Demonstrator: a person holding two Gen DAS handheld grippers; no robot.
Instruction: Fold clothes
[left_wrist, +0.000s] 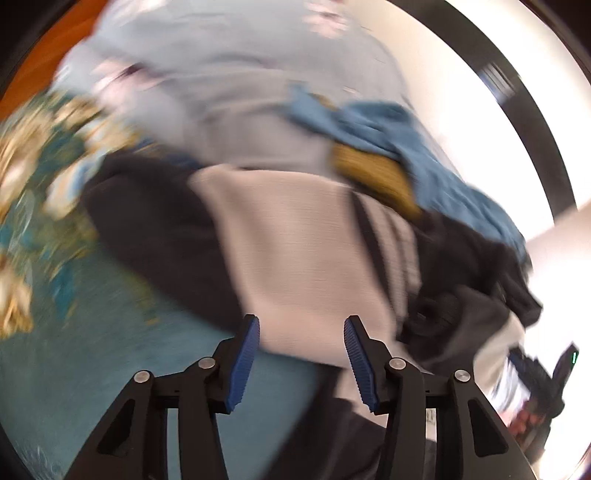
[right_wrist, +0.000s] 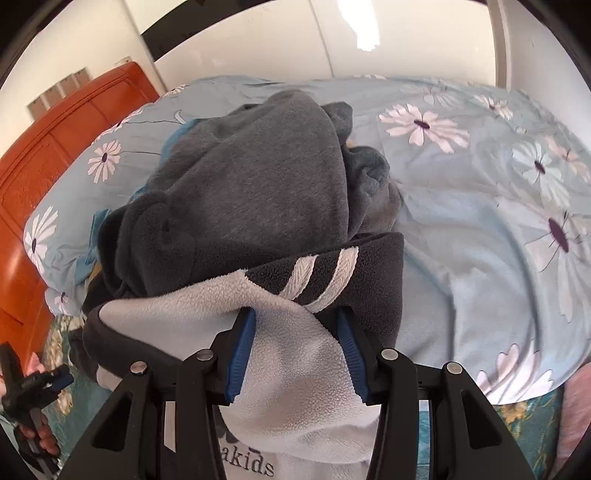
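A fleece garment, pale grey with dark panels and white stripes, lies bunched between the blue pads of my right gripper; the jaws stand fairly wide around it, and I cannot tell if they pinch it. It drapes onto a grey fleece heap. In the blurred left wrist view the same pale garment lies ahead of my left gripper, which is open and empty above it. The right gripper shows at that view's right edge, and the left gripper at the right view's lower left.
A light blue duvet with white flowers covers the bed. A teal floral sheet lies at the left. A blue cloth and a mustard cloth sit in the heap. An orange wooden headboard stands at the left.
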